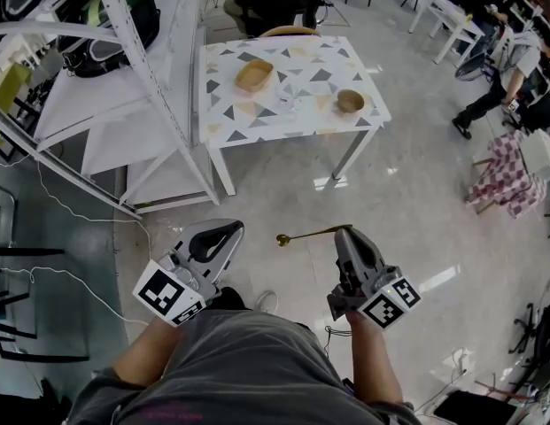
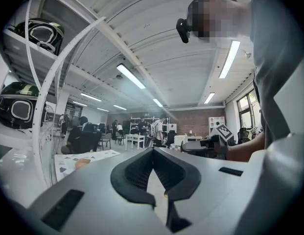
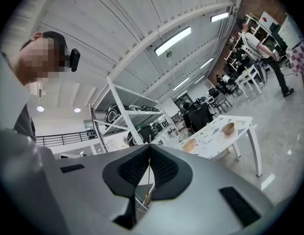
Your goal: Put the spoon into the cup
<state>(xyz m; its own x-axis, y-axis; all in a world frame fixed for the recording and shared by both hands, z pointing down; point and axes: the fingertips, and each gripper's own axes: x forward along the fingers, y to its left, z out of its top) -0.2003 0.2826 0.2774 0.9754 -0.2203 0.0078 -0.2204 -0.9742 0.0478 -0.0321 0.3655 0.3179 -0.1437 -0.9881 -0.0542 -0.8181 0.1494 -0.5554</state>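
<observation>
Now | right gripper clamps spoon | left gripper closed | rack beside table ahead

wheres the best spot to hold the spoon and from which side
By the handle end, coming in from the side, as the right gripper holds it. The spoon is long and thin, so its bowl sticks out free beyond the jaws.
</observation>
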